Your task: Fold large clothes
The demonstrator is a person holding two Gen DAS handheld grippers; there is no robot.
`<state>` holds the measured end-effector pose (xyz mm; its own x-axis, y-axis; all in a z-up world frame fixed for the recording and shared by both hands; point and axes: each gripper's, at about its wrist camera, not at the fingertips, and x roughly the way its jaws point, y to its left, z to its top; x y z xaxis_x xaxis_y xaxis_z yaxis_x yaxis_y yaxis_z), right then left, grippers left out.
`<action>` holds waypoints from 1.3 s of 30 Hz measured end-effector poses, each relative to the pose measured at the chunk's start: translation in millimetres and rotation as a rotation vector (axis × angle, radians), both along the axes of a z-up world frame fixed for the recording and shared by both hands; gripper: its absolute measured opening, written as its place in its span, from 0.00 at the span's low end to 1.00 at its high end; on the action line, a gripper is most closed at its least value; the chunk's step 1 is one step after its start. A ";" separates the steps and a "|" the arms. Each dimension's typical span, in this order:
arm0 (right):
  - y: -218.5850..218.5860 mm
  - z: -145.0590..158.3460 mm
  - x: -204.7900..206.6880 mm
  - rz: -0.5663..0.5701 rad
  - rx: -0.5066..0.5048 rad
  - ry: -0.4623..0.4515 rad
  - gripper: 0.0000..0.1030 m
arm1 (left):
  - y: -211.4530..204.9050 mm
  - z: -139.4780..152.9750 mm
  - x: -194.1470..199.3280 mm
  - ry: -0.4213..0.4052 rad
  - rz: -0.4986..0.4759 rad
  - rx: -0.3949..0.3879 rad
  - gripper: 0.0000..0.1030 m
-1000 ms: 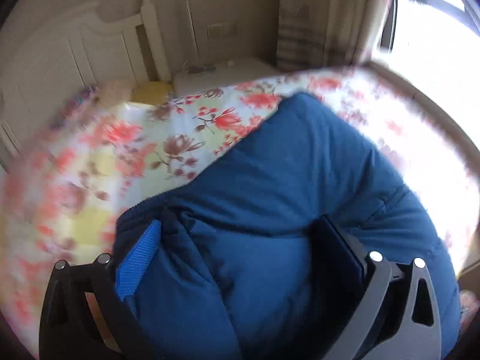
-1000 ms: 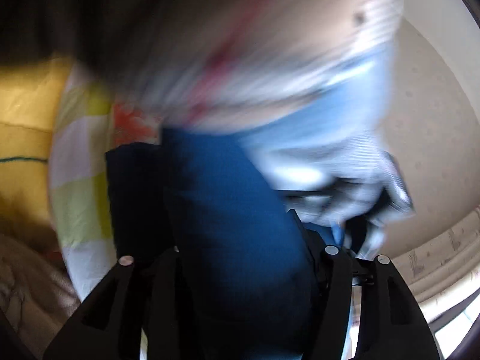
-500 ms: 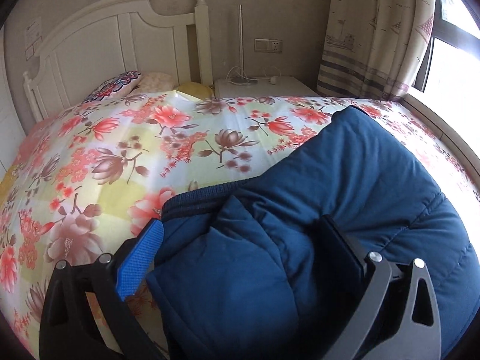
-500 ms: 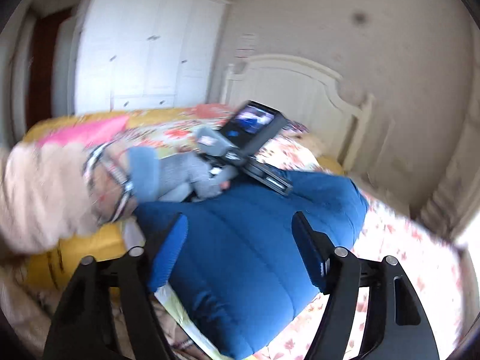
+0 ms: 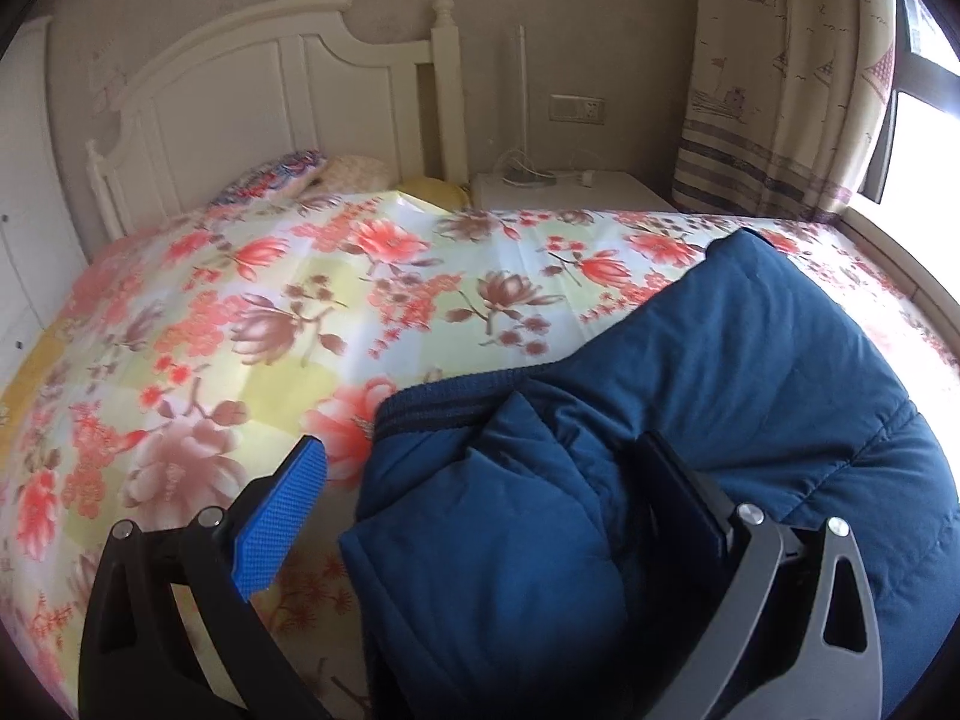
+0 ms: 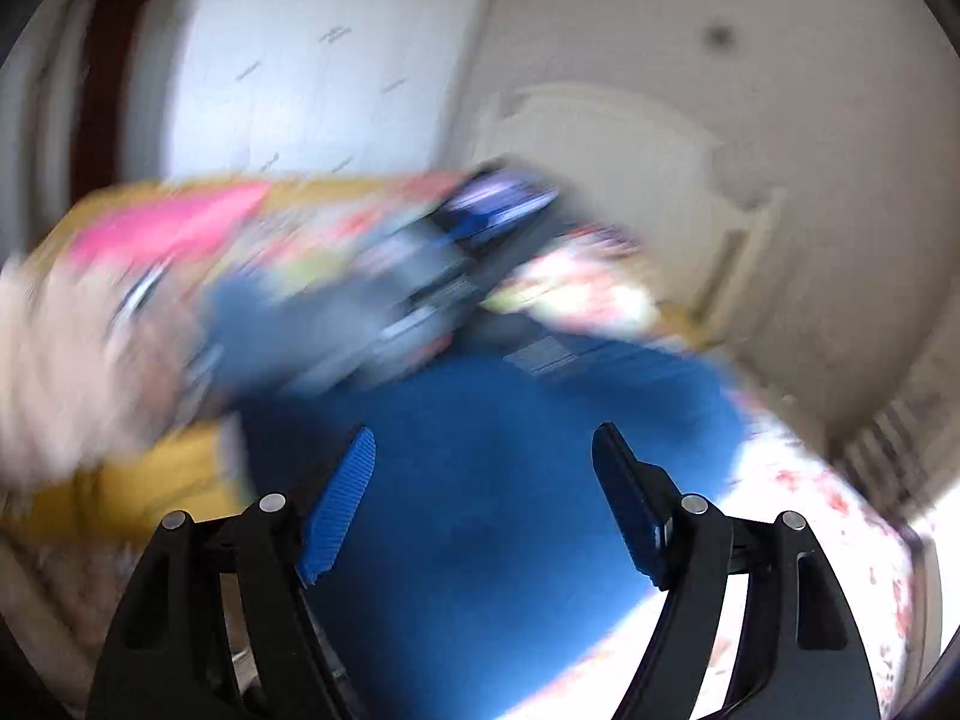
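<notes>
Two claws show, one per wrist view, and both stand spread with nothing pinched between them. The left claw (image 5: pixel 480 516) hovers low over the near edge of a folded navy padded jacket (image 5: pixel 750 372); its blue-padded left finger (image 5: pixel 282 522) sits clear of the cloth above the floral bedsheet (image 5: pixel 252 324), while the right finger presses against or lies just beside a bulging fold, and which of the two I cannot tell. The jacket lies on the bed's right side, bunched into a thick mound, with its ribbed knit hem (image 5: pixel 444 402) facing the headboard (image 5: pixel 258 90) and a loose flap folded over toward the camera. Behind the bed a white nightstand (image 5: pixel 570 192) stands against the wall, a patterned curtain (image 5: pixel 774 90) hanging to its right beside the bright window. A few small pillows (image 5: pixel 282 180) rest near the headboard.

The right wrist view is badly smeared by motion. The right claw (image 6: pixel 483 498) is wide apart above the blue jacket (image 6: pixel 480 510), not touching it as far as the blur allows. Beyond it the person's left hand (image 6: pixel 252 324), in a grey glove, holds the other claw's handle. A white wardrobe (image 6: pixel 312 72) fills the background.
</notes>
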<state>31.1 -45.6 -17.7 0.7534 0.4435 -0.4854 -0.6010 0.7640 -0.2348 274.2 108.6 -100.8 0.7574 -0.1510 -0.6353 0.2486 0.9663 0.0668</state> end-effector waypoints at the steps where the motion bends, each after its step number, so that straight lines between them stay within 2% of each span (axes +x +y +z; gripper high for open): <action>1: -17.1 14.5 23.9 -0.059 0.041 -0.015 0.69 | 1.2 1.0 -1.3 -0.010 0.021 0.007 0.98; 3: -42.5 30.5 70.0 -0.136 0.121 0.022 0.61 | 3.9 2.3 -2.6 -0.024 0.061 0.021 0.98; 5: -57.5 31.8 127.8 -0.208 0.182 0.086 0.52 | 5.8 2.6 -2.4 -0.029 0.089 0.035 0.98; 7: -58.5 20.8 172.2 -0.228 0.204 0.174 0.39 | 4.7 2.6 -3.4 -0.039 0.110 0.064 0.98; 9: -42.4 -9.0 213.6 -0.239 0.123 0.258 0.35 | 0.8 3.5 -6.0 -0.062 0.126 0.106 0.98; 11: -13.8 -62.0 239.7 -0.219 -0.089 0.354 0.35 | -2.5 4.2 -8.7 -0.091 0.158 0.156 0.98; 12: -12.1 -69.8 240.8 -0.211 -0.079 0.345 0.35 | -2.0 4.7 -8.5 -0.095 0.167 0.163 0.98; 14: -10.6 -66.1 236.8 -0.217 -0.095 0.363 0.35 | 1.1 2.4 -3.8 -0.067 0.165 0.155 0.98; 17: -9.3 -47.2 238.7 -0.220 -0.141 0.362 0.35 | 4.7 0.5 0.6 -0.040 0.152 0.132 0.98; 20: -16.5 -28.0 251.7 -0.286 -0.018 0.263 0.35 | 8.0 -0.3 0.8 -0.033 0.152 0.114 0.98; 21: -18.6 -29.2 260.4 -0.310 0.019 0.262 0.35 | 8.1 -0.4 0.3 -0.033 0.153 0.110 0.98; 22: -20.1 -35.8 270.6 -0.329 0.021 0.297 0.35 | 8.3 -0.3 -0.1 -0.033 0.154 0.108 0.98; 24: -7.9 -78.6 288.6 -0.310 -0.105 0.414 0.36 | 7.9 -0.2 -0.1 -0.032 0.155 0.109 0.98; 25: -2.8 -94.3 291.7 -0.293 -0.144 0.430 0.37 | 8.5 -0.2 0.4 -0.030 0.155 0.106 0.98; 26: -1.6 -95.7 290.2 -0.292 -0.132 0.391 0.37 | 9.3 -1.1 1.4 -0.023 0.154 0.105 0.98; 30: 2.6 -74.7 282.6 -0.317 -0.186 0.384 0.37 | 10.9 -0.5 1.1 -0.018 0.152 0.093 0.98; 32: -4.6 -48.9 261.3 -0.324 -0.095 0.349 0.37 | 10.7 -0.1 0.4 -0.020 0.155 0.093 0.98; 33: -9.0 -36.3 245.6 -0.319 -0.043 0.326 0.40 | 11.1 -0.2 0.6 -0.019 0.155 0.089 0.98; 35: -15.1 -13.5 198.6 -0.262 0.051 0.289 0.69 | 11.9 -0.3 1.1 -0.016 0.154 0.083 0.98; 36: -13.6 -11.4 175.9 -0.220 0.065 0.275 0.96 | 12.0 -0.4 0.9 -0.016 0.154 0.082 0.98; 38: -0.8 -19.7 129.1 -0.106 0.044 0.266 0.96 | 11.7 -0.4 1.0 -0.015 0.155 0.081 0.98; 39: 15.5 -40.4 115.1 -0.068 -0.048 0.307 0.96 | 11.6 -0.3 0.7 -0.015 0.155 0.081 0.98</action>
<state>146.2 -30.1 -58.1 0.5953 0.3683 -0.7141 -0.5975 0.7971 -0.0870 274.8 120.2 -101.1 0.7771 0.0198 -0.6291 0.0952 0.9843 0.1485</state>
